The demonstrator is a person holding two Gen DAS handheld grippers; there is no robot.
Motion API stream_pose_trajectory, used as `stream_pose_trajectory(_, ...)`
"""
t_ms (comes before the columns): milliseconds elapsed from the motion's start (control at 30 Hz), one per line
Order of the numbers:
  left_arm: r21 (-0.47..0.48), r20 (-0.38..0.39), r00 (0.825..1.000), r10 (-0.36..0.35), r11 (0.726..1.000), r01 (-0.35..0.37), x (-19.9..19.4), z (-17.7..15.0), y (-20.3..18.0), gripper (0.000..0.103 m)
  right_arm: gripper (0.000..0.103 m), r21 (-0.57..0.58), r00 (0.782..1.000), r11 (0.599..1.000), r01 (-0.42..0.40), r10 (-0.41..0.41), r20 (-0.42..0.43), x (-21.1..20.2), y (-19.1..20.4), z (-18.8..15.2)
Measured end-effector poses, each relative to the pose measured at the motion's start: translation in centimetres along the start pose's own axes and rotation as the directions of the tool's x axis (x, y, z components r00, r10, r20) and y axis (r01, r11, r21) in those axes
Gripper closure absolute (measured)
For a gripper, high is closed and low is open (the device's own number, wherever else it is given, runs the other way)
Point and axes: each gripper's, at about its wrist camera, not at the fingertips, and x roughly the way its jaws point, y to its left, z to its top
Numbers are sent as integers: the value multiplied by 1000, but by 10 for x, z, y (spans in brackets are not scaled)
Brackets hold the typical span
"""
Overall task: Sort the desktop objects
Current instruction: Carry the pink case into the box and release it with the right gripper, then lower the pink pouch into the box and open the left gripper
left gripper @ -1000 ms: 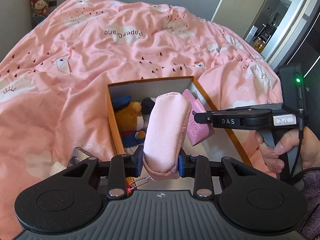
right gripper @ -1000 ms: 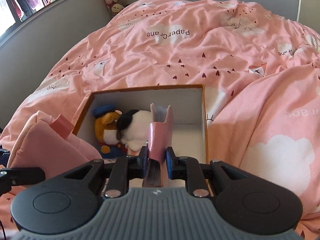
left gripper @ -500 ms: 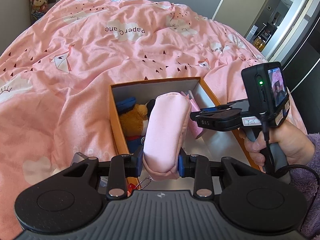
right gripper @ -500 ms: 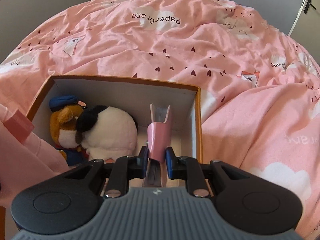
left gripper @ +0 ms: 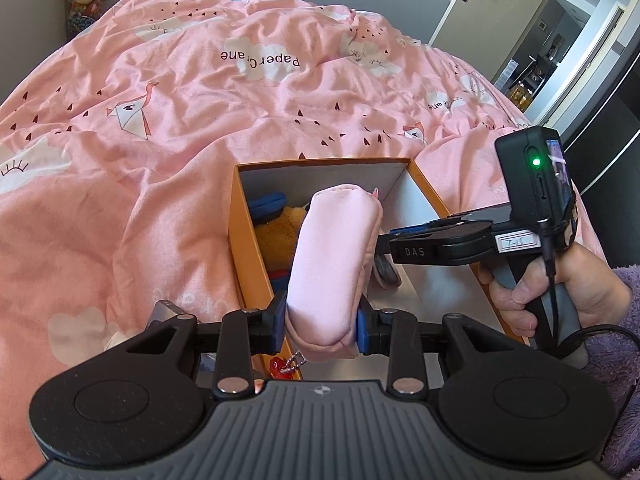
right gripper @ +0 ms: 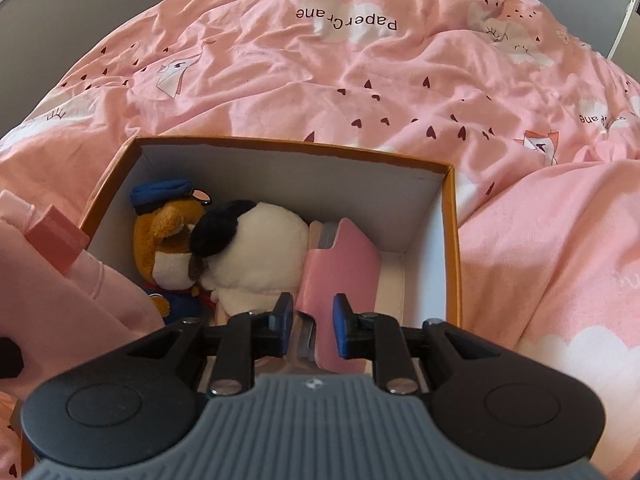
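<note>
The left claw (left gripper: pixel 322 330) pinches a pink pouch (left gripper: pixel 334 264) upright above the box's (right gripper: pixel 451 240) near end, apparently waiting its turn. The right claw (right gripper: pixel 309 324) straddles a pink case (right gripper: pixel 340 276) lying in the box beside the plush toys (right gripper: pixel 240 248); its pads look slack on the case, likely just released. "DAS" marks that claw's arm; beyond the box, the bedspread (left gripper: pixel 160 128) reads "PaperCrane".

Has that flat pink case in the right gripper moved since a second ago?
Yes. The pink case has tipped over and gone down into the orange box, now lying beside the white plush; earlier it stood upright above the box floor.
</note>
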Motion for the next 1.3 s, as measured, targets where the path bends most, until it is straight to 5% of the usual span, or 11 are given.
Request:
stream_pose_trajectory(567, 23, -5, 1000, 9, 1000, -9, -1, 5, -10, 66, 93, -98, 995, 993, 61, -69, -78, 47, 3, -7)
stream_pose_trajectory(767, 91, -15, 1000, 17, 996, -16, 3, 16, -25, 66, 92, -84, 1000, 996, -2, 4, 19, 4, -10, -10)
stream_pose_trajectory(1000, 194, -68, 997, -22, 980, 35, 32, 37, -60, 66, 91, -77, 987, 997, 22, -9, 161, -58, -38, -18)
stream_pose_trajectory(1300, 319, -196, 979, -57, 940, 119, 101, 61, -100, 66, 91, -34, 978, 999, 24, -16, 206, -72, -68, -25)
